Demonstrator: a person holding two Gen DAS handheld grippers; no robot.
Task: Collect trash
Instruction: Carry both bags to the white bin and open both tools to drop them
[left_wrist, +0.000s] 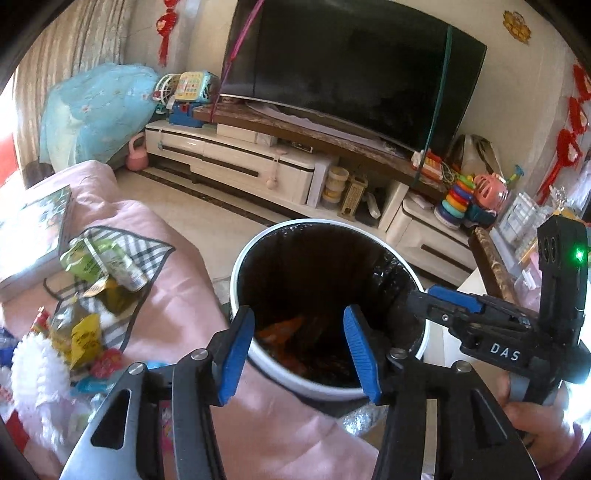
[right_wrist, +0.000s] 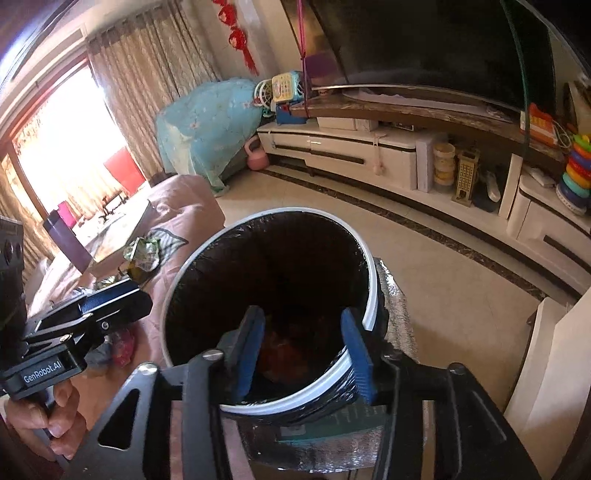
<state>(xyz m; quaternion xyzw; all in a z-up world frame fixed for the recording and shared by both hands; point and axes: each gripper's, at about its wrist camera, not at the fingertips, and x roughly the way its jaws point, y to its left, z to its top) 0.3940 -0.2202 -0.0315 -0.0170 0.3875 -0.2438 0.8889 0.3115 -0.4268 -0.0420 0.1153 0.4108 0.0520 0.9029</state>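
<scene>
A white bin (left_wrist: 325, 386) lined with a black bag stands upright on the floor, its round mouth facing up, just beside a pink-covered sofa (left_wrist: 177, 291). Both hands tilt their tongs down toward that mouth from the near side. The left tongs (left_wrist: 301, 350) hang over the near rim with the blue pads about half apart and nothing between them; below them, at the bottom of the bin, lies orange trash (left_wrist: 284, 328). The right tongs (right_wrist: 304, 349) point into the same opening from the other side, also about half open and empty, the right pad close to the white rim. In the left view a hand (left_wrist: 535, 424) grips the handle of the right tool; in the right view a hand (right_wrist: 44, 417) grips the left tool. On the sofa, on a checked cloth (left_wrist: 144, 251), lie more trash: a crushed can (left_wrist: 127, 267), green and yellow wrappers (left_wrist: 83, 332).
</scene>
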